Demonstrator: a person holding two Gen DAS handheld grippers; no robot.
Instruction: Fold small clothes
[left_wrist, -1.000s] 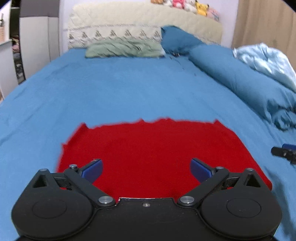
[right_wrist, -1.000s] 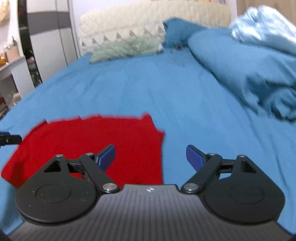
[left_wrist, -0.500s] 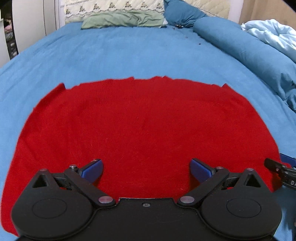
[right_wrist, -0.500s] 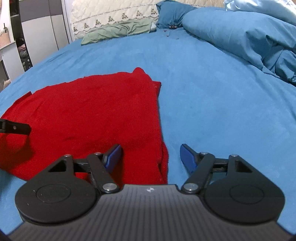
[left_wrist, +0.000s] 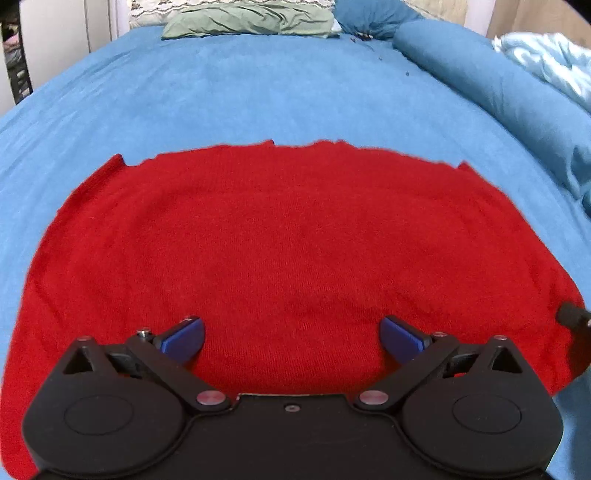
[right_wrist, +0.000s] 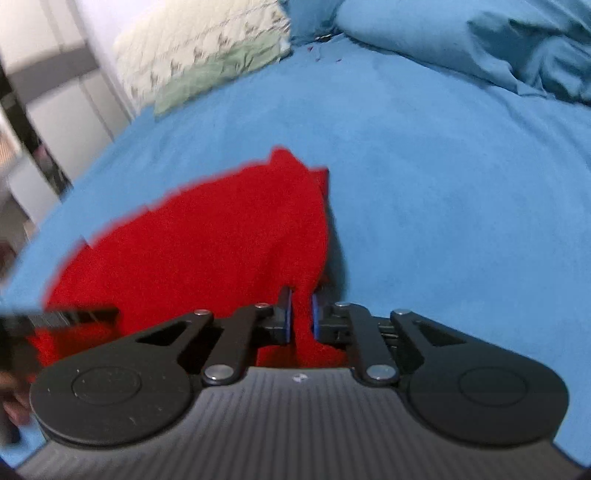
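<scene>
A red knit garment (left_wrist: 288, 236) lies spread flat on the blue bed. My left gripper (left_wrist: 291, 338) is open just over its near edge, with nothing between the fingers. In the right wrist view the same red garment (right_wrist: 207, 251) fills the lower left. My right gripper (right_wrist: 300, 314) is shut on its near right edge, and the cloth rises in a fold between the pads. The tip of the right gripper shows at the right edge of the left wrist view (left_wrist: 574, 317). The left gripper shows blurred at the left of the right wrist view (right_wrist: 59, 317).
The blue bed sheet (left_wrist: 258, 99) stretches to a green pillow (left_wrist: 251, 18) and a cream headboard (right_wrist: 199, 40) at the far end. A rolled blue duvet (left_wrist: 509, 96) lies along the right side. A wardrobe (right_wrist: 55, 96) stands off the bed's left.
My right gripper has closed on the garment's right edge and pinched up a fold. My left gripper stays open and has pulled back slightly along the near edge.
</scene>
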